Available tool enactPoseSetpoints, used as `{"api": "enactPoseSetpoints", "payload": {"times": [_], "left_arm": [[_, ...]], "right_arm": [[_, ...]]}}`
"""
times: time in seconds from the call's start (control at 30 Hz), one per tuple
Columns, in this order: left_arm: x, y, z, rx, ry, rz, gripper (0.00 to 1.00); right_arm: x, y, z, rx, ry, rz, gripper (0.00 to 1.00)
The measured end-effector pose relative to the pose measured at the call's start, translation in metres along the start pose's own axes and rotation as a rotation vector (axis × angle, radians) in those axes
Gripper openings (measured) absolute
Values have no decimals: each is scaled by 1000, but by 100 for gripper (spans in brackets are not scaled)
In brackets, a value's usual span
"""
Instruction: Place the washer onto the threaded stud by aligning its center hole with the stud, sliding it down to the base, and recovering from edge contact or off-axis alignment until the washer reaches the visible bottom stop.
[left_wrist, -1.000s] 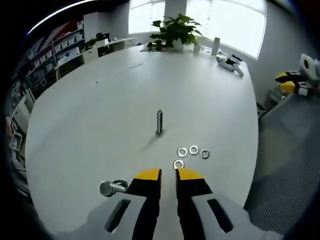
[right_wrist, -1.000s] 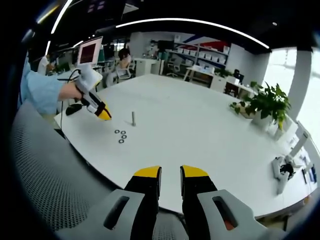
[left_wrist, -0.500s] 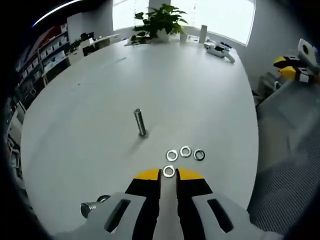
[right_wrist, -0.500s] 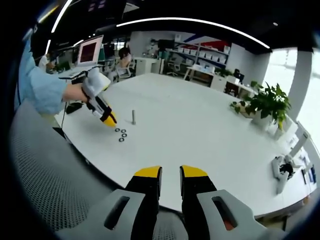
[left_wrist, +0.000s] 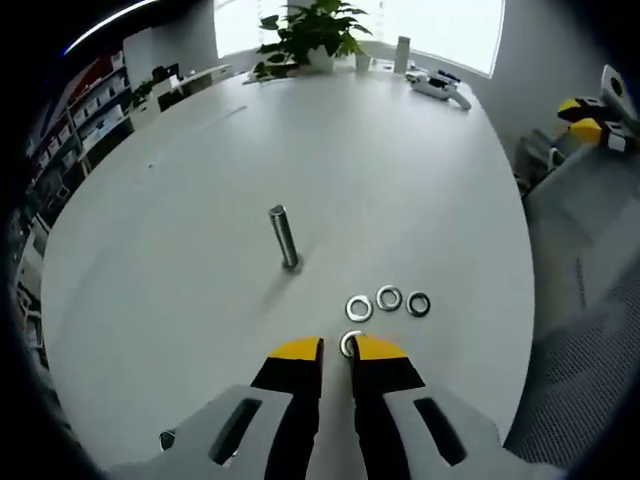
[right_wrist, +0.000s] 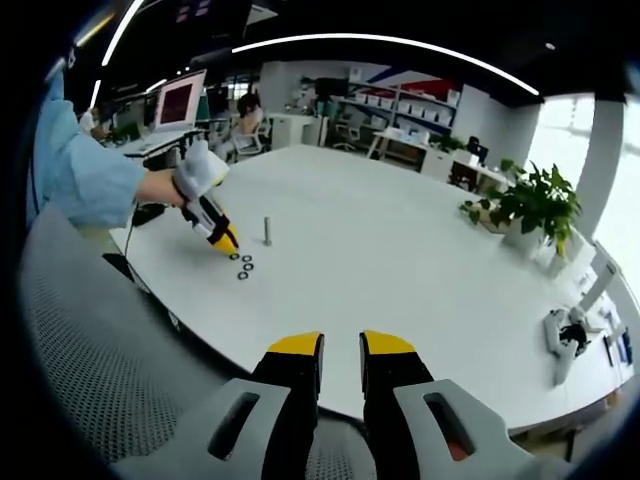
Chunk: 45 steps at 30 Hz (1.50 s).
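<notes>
The left gripper (left_wrist: 336, 349) has its jaws at a narrow gap, tips low over the white table (left_wrist: 200, 200), just touching the nearest washer (left_wrist: 350, 343) at its right jaw. Three more washers (left_wrist: 388, 298) lie at one o'clock. The stud (left_wrist: 284, 235) stands upright at eleven o'clock. The right gripper (right_wrist: 341, 345), narrow and empty, hovers well away.

The left gripper view looks from low and close over the counter (left_wrist: 200, 200), facing the threaded stud (left_wrist: 284, 236) with the potted plant (left_wrist: 305, 25) beyond it. The right gripper view faces the same stud (right_wrist: 267, 231) from well back, off the counter's (right_wrist: 400, 260) edge; both share stud, counter and plant (right_wrist: 525, 215).
</notes>
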<state>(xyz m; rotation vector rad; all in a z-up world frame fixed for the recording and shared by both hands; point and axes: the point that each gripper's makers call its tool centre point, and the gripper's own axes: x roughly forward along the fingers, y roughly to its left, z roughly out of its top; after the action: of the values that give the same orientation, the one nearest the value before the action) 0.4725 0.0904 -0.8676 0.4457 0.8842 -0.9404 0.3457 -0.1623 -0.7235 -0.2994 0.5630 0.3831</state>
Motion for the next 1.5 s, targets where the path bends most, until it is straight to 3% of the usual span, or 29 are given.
{"api": "enactPoseSetpoints", "payload": {"times": [0.43, 0.57, 0.7, 1.0, 1.27, 1.5], "left_arm": [[8, -4, 2, 143, -7, -13, 7], [7, -8, -2, 146, 15, -12, 1], [6, -9, 1, 206, 31, 10, 1], [1, -6, -1, 118, 24, 32, 0], [-11, -7, 8, 73, -23, 29, 0], [-25, -7, 26, 56, -62, 18, 0]], "right_arm": [[-1, -3, 1, 25, -18, -13, 17], [-2, -5, 2, 41, -33, -19, 17], [-1, -4, 3, 33, -37, -11, 17], [0, -5, 7, 38, -52, -3, 17], [0, -5, 12, 42, -69, -13, 17], [1, -5, 12, 49, -63, -25, 17]]}}
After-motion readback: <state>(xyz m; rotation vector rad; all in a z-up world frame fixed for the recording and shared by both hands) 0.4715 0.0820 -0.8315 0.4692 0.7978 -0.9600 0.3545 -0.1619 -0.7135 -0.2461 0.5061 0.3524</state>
